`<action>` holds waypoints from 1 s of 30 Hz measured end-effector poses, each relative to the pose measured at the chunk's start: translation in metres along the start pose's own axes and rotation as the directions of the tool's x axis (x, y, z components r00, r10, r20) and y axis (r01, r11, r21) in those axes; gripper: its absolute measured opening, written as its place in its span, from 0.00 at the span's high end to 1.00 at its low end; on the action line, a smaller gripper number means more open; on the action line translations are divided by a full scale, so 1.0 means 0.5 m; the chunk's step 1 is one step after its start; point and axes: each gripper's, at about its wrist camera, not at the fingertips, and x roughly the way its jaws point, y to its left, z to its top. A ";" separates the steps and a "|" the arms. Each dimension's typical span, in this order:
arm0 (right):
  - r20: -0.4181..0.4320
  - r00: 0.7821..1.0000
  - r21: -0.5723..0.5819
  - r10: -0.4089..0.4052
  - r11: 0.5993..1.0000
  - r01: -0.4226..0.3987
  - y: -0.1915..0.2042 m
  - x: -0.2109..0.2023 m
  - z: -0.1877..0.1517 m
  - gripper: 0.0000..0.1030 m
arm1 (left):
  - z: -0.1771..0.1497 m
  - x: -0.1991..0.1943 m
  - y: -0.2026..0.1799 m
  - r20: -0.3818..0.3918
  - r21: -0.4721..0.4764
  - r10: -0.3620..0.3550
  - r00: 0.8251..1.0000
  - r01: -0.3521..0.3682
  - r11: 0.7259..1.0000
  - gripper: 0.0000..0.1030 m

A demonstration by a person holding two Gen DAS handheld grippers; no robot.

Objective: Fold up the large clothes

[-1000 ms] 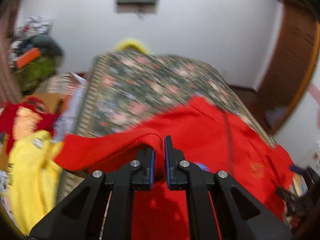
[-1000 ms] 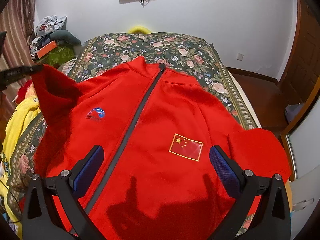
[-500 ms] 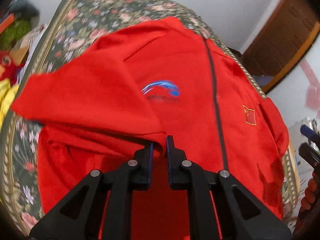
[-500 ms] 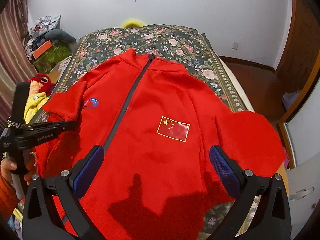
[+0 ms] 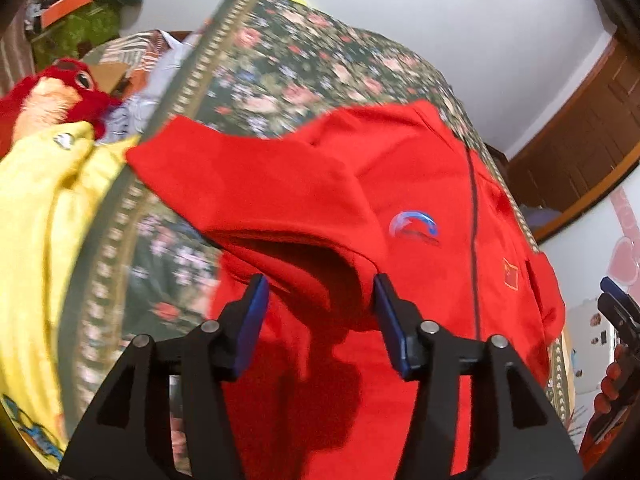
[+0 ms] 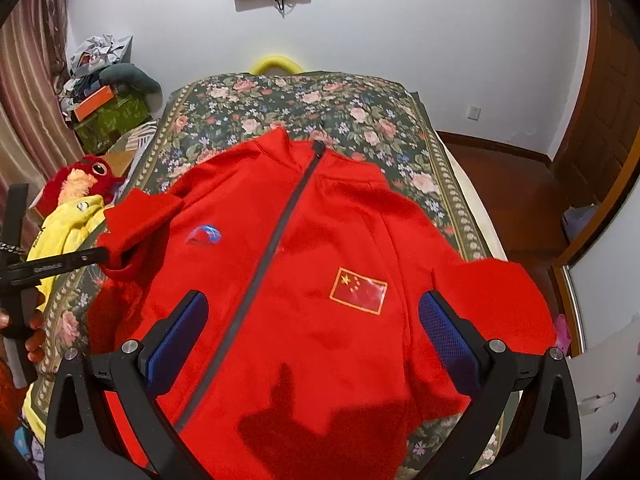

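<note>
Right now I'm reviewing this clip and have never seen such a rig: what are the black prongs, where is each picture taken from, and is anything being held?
The prongs are two-finger grippers that a person holds, one in each hand, each with a camera looking along its fingers. One picture is from the left gripper, the other from the right gripper. A red zip jacket lies face up on a floral bedspread. The left jaws are opening, with a fold of the jacket's sleeve lying loosely between them, not pinched. The right gripper is open above the jacket, holding nothing. A yellow garment and a red plush toy lie beside the bed.

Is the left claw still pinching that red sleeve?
Apart. In the left wrist view the opening left claw shows gaps beside the sleeve.
</note>
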 end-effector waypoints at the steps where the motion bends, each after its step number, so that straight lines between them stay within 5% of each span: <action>1: 0.000 1.000 -0.003 0.002 1.000 -0.002 0.004 0.003 0.005 0.00 | 0.007 -0.008 0.015 0.003 -0.011 0.000 1.000 0.000 1.000 0.47; 8: -0.007 1.000 -0.033 -0.009 0.999 0.009 0.019 0.030 0.025 0.00 | 0.061 -0.044 0.108 0.033 -0.098 -0.045 0.998 0.049 0.994 0.47; 12: -0.016 1.000 -0.042 -0.021 0.999 0.020 0.022 0.051 0.030 0.00 | 0.103 -0.043 0.166 0.073 -0.135 0.063 0.995 -0.053 0.989 0.42; 15: -0.030 0.999 -0.030 -0.022 0.999 0.021 0.019 0.072 0.032 0.00 | 0.126 0.006 0.212 0.027 -0.184 0.102 0.994 -0.096 0.978 0.42; 20: -0.064 0.998 -0.006 -0.012 1.000 0.011 0.013 0.108 0.035 0.00 | 0.141 0.105 0.269 -0.060 -0.282 0.054 0.997 -0.069 0.957 0.42; 27: -0.086 0.996 -0.019 -0.019 1.000 0.018 0.011 0.140 0.033 0.00 | 0.151 0.190 0.306 -0.080 -0.350 0.095 0.992 -0.117 0.929 0.43; 30: -0.097 0.995 -0.020 -0.022 1.000 0.020 0.006 0.151 0.026 0.00 | 0.159 0.201 0.309 -0.062 -0.335 0.141 0.988 -0.154 0.929 0.51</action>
